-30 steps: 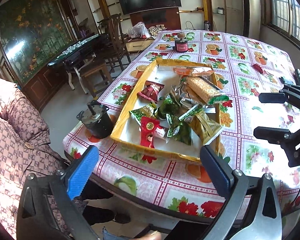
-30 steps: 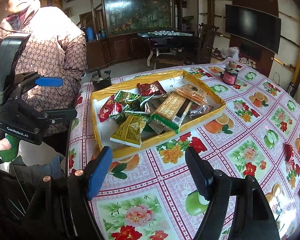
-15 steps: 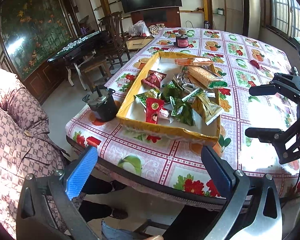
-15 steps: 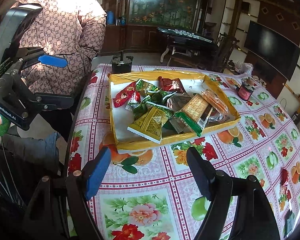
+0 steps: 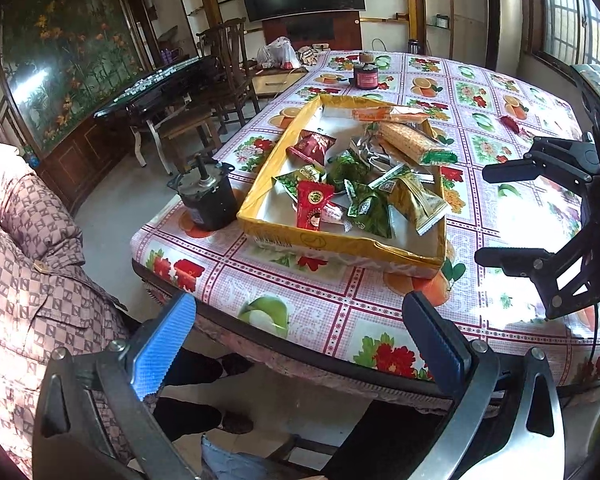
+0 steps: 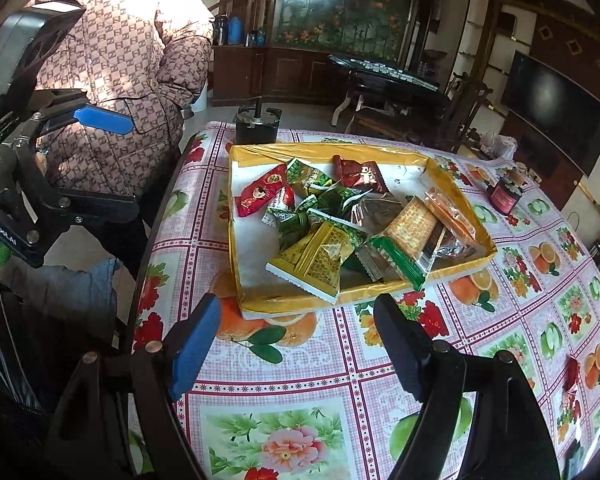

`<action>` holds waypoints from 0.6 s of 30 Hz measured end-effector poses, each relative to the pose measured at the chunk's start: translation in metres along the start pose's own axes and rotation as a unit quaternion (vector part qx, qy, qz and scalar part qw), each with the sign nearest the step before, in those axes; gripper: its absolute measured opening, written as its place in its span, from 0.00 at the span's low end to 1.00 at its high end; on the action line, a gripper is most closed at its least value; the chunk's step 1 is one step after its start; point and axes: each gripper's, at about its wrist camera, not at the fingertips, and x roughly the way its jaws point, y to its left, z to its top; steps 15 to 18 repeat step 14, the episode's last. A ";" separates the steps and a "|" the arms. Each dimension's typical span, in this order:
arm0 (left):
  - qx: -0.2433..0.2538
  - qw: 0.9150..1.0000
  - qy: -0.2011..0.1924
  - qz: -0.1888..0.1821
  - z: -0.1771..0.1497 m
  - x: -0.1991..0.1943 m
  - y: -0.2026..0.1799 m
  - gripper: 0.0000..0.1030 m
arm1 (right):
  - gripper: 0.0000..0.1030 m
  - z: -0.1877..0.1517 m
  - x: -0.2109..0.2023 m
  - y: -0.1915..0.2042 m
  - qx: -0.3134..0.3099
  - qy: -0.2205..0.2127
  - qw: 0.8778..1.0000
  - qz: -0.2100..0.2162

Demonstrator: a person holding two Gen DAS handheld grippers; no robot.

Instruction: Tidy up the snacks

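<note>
A shallow yellow-rimmed tray (image 5: 340, 245) (image 6: 300, 301) on the flowered table holds a heap of snack packets. In it lie a red packet (image 5: 312, 205) (image 6: 260, 194), a yellow-green packet (image 5: 416, 200) (image 6: 320, 257), a long cracker pack (image 5: 408, 140) (image 6: 410, 224), an orange packet (image 6: 448, 213) and several small green ones. My left gripper (image 5: 300, 340) (image 6: 128, 162) is open and empty, off the table's near edge. My right gripper (image 6: 296, 340) (image 5: 496, 216) is open and empty too, above the cloth just short of the tray's near rim.
A black motor (image 5: 208, 200) (image 6: 256, 128) stands beside the tray at the table's corner. A dark jar (image 5: 366, 76) (image 6: 504, 196) sits beyond the tray. One small red candy (image 5: 510, 123) (image 6: 571, 372) lies loose on the cloth. A person in a patterned jacket (image 6: 132, 60) stands at the table edge.
Both grippers have drawn back from the tray, which now looks smaller and farther off. The right view has rolled, bringing the tray to the middle. Both stay open.
</note>
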 end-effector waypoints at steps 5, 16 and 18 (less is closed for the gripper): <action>0.004 1.000 -0.002 0.000 0.002 0.000 -0.002 1.00 | 0.76 -0.001 0.002 -0.008 0.008 -0.005 1.000 0.004; 0.009 0.999 -0.018 0.025 0.009 -0.001 -0.001 1.00 | 0.76 -0.002 0.004 -0.023 0.028 -0.012 1.000 0.005; 0.009 0.999 -0.018 0.025 0.009 -0.001 -0.001 1.00 | 0.76 -0.002 0.004 -0.023 0.028 -0.012 1.000 0.005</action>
